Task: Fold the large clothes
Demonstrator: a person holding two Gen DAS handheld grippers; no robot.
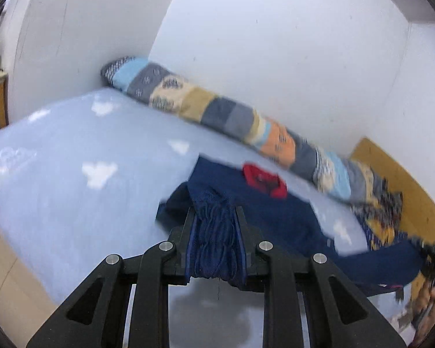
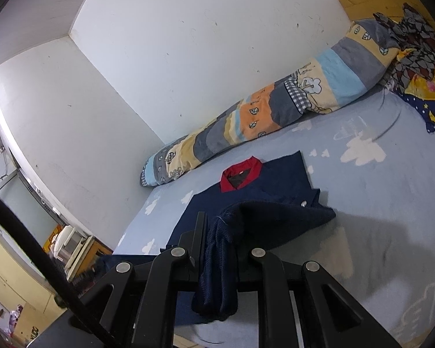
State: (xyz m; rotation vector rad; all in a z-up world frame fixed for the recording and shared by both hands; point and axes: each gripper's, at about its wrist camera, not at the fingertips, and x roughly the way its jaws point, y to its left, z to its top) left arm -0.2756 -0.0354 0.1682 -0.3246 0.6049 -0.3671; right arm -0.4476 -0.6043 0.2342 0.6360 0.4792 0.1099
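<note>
White walls frame a bed with a cloud-print sheet point(image 2: 391, 203); the navy garment point(image 2: 275, 179), red collar at twelve o'clock, lies spread there. Left gripper point(image 1: 214, 232) and right gripper point(image 2: 217, 249) each pinch bunched hem. Soft, limp, fairly heavy cloth; corners hold best.

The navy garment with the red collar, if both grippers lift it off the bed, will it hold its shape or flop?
Probably flop: the navy garment bunches into soft folds inside the left gripper and droops from the right gripper. It looks like thick knit, so likely somewhat heavy. Its ribbed surface should resist slipping.
</note>
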